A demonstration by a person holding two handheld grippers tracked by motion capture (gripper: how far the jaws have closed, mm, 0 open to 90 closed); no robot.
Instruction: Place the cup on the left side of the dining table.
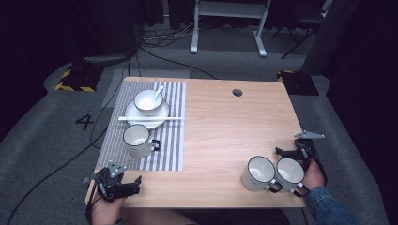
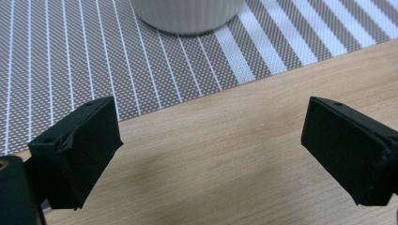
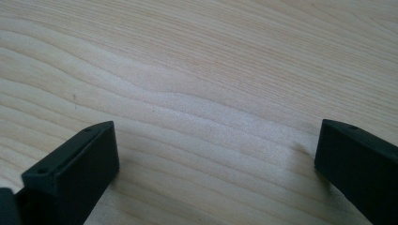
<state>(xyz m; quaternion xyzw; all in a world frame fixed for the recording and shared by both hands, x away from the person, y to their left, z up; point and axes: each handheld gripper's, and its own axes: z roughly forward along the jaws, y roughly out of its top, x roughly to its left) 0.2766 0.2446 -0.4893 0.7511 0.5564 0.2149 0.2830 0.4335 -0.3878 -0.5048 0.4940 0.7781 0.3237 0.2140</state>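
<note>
On the worktop (image 1: 225, 126), a striped mat (image 1: 173, 150) lies at the left, carrying a bowl with a spoon (image 1: 149, 101) on a plate, chopsticks (image 1: 149, 118) and a mug (image 1: 137, 140). Two white mugs (image 1: 273, 172) touch at near right.

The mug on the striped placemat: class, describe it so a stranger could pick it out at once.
Find the striped placemat on the table's left side. The mug stands on it nearer the person than the bowl and chopsticks. Unlike the two mugs at the right, it stands alone.
</note>
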